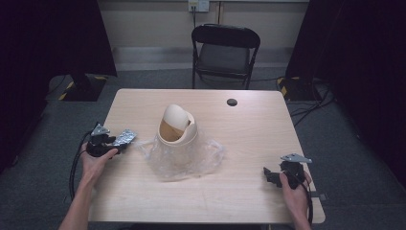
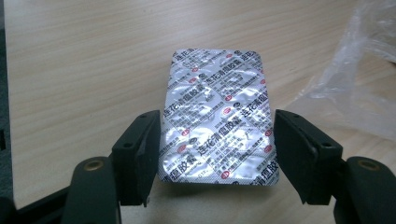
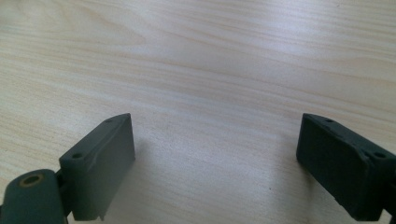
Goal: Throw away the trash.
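Silver foil blister pack (image 2: 217,116) sits between my left claw (image 2: 217,154) jaws, both side edges pressed by the pads, so I'd call it clamped; pack sticks out fwd of the claw, just above the wooden table (image 2: 84,70). Beige bin (image 1: 177,128) w/ swing lid is well off to that claw's right, standing on crumpled clear plastic bag (image 1: 201,158). Can't see inside the bin, lid hides it. My guess: pickup done, carry + drop into bin left. Right claw (image 3: 215,158) is spread wide, nothing btw the jaws, low over bare table, well apart from bin.
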A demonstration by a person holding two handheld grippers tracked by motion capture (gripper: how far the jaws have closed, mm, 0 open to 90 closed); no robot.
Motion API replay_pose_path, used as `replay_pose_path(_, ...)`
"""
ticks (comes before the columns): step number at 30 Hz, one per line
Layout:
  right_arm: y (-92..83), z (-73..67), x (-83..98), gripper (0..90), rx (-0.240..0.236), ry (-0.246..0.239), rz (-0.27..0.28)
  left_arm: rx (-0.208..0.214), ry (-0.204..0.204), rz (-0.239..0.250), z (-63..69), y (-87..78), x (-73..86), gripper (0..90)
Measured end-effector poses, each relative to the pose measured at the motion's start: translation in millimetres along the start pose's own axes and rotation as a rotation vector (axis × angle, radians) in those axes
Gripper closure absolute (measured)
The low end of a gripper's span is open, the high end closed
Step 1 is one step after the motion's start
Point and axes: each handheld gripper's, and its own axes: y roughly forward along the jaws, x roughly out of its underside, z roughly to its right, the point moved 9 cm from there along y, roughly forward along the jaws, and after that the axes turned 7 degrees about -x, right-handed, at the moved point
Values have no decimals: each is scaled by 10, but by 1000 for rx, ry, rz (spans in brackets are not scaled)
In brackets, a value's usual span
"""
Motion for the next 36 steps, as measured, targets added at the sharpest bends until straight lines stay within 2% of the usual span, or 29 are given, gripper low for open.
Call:
replay_pose_path(4, 0, 0, 0, 105, 0, 0, 0, 15, -11, 53, 60, -129, -123, 342)
replay_pose_path(6, 0, 0, 0, 105, 0, 0, 0, 21, -7, 59, 76, -155, -148, 342)
replay_pose_path(8, 1, 1, 0, 105, 1, 0, 0, 24, 25, 65, 138, -221, -202, 342)
replay_pose_path(10, 0, 0, 0, 106, 0, -1, 0, 34, 27, 66, 164, -245, -219, 342)
replay_pose_path(15, 0, 0, 0, 106, 0, 0, 0, 68, -10, 139, 250, -409, -368, 342)
replay_pose_path(19, 0, 0, 0, 106, 0, 0, 0, 81, -32, 170, 294, -506, -426, 342)
replay_pose_path(22, 0, 1, 0, 105, 0, 0, 0, 74, -17, 174, 330, -568, -448, 342)
replay_pose_path(26, 0, 1, 0, 105, 0, 0, 0, 106, -21, 196, 421, -667, -507, 342)
replay_pose_path(32, 0, 0, 0, 105, 0, 0, 0, 129, 16, 241, 605, -833, -619, 342)
replay_pose_path(34, 0, 0, 0, 106, 0, 0, 0, 126, 53, 244, 680, -895, -666, 342)
replay_pose_path(36, 0, 1, 0, 105, 0, -1, 0, 140, 66, 261, 756, -959, -731, 342)
